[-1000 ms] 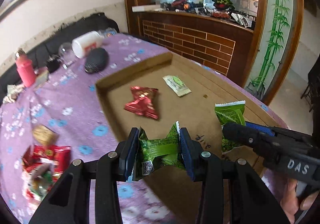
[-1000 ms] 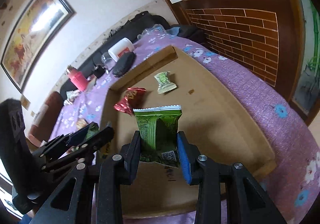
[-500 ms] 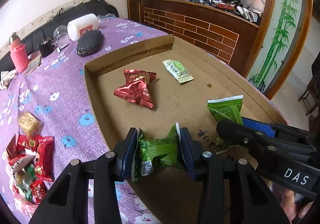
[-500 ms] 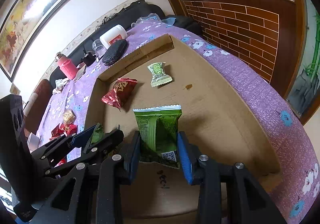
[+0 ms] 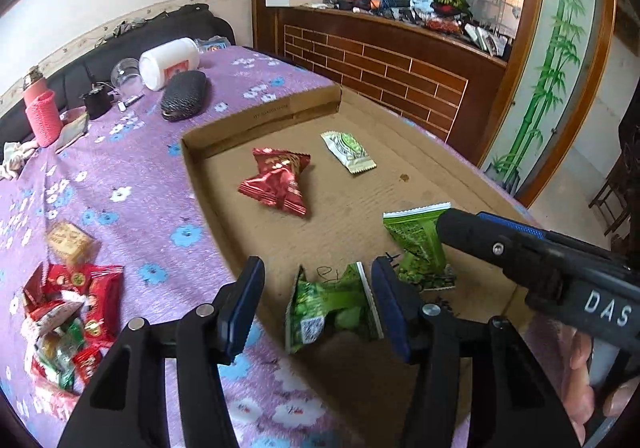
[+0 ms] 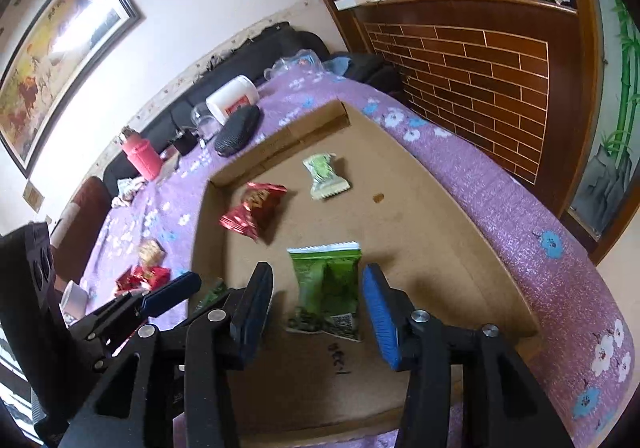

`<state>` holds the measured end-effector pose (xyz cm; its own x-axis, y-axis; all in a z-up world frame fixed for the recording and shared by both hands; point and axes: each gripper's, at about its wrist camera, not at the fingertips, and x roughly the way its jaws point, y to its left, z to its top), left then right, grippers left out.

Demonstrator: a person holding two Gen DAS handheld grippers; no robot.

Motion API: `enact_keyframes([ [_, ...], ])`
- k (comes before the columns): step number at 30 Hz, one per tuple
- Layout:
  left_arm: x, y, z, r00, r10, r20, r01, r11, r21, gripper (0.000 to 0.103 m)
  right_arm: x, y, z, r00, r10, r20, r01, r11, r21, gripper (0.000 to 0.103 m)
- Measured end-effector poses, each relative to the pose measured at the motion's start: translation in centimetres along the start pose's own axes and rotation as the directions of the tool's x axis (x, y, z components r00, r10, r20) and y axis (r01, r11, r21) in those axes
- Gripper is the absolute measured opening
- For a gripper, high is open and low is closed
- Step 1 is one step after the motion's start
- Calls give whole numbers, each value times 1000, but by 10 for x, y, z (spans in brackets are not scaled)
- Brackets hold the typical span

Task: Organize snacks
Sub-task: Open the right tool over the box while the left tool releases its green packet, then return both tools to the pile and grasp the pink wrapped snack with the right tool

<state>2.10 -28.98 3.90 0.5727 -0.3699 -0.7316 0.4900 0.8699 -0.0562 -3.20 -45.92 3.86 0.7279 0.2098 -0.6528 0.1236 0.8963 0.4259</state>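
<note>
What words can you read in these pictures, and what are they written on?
"DAS": white letters on the black body of the right gripper, seen from the left wrist.
Black handwriting on the cardboard tray: too scrawled to read.
Green snack packets, red packets, white jar's label: print too small or blurred.

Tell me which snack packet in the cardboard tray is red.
The twisted red packet near the tray's far-left corner. The pale green packet beside it and both near ones are green.
</note>
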Motion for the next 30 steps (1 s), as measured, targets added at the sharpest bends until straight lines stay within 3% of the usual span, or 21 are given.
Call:
enact_keyframes([
  [12, -61, 55, -23, 998, 29, 61, -24, 997, -80, 55, -11, 60, -6, 995, 101, -22, -103, 991, -85, 51],
  [20, -114, 147, -53, 983, 155, 99, -131, 967, -218, 55, 10, 122, -26, 978, 162, -127, -184, 966, -180, 51],
  [24, -127, 206, -74, 956, 281, 85, -243, 919, -310, 56, 33, 160, -45, 942, 225, -249, -280, 935, -216, 51],
  [25, -128, 217, -78, 948, 308, 78, -268, 906, -329, 56, 41, 175, -51, 924, 248, -293, -320, 919, -232, 51],
  [28, -126, 254, -94, 935, 351, 46, -305, 864, -400, 56, 54, 206, -64, 892, 283, -352, -388, 879, -278, 51],
  [30, -124, 270, -103, 936, 349, 39, -297, 848, -439, 56, 65, 228, -70, 881, 288, -376, -417, 849, -325, 51],
])
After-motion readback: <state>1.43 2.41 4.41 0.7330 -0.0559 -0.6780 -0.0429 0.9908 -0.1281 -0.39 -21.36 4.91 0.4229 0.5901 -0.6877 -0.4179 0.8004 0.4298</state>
